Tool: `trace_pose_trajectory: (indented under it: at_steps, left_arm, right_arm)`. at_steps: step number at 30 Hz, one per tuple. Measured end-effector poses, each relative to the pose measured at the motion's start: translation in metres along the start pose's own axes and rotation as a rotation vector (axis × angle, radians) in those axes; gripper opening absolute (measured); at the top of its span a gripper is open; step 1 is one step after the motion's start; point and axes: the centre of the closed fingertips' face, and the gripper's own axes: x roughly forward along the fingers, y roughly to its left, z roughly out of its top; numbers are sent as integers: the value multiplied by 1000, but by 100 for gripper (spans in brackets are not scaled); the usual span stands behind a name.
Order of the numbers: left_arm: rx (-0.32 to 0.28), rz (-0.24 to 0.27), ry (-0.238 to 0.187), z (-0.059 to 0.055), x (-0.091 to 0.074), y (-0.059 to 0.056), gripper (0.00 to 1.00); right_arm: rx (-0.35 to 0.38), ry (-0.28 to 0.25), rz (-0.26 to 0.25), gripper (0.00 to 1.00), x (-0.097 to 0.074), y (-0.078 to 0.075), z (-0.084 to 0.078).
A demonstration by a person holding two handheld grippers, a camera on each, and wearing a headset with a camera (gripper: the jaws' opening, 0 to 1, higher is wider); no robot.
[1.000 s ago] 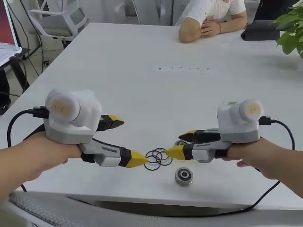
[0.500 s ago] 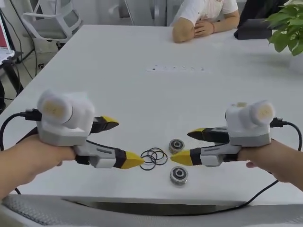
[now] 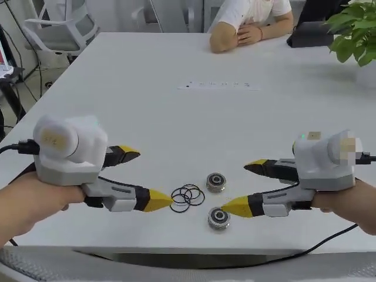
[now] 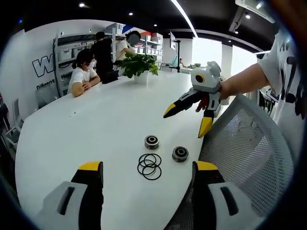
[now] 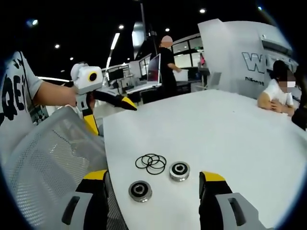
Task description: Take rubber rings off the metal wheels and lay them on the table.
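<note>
Right gripper (image 3: 237, 187) is pulling back from loose rings (image 3: 187, 196), jaws spread, near wheel (image 3: 218, 217) lying just beside its lower tip; left gripper (image 3: 154, 177), also spread, sitting farther off

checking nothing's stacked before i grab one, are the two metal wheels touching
Apart. The head view shows bare table between the far metal wheel and the near metal wheel; the left gripper view shows the gap too.
</note>
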Motion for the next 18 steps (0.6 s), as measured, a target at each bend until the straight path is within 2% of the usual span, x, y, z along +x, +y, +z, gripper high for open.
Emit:
trace_pose_trajectory:
  at_steps: [13, 18]
  left_arm:
    - [26, -11, -8, 4, -3, -6, 75]
    - [38, -11, -5, 2, -5, -6, 75]
  right_arm:
    - [-69, 4, -39, 82, -23, 6, -1]
    - [-83, 15, -47, 82, -29, 3, -8]
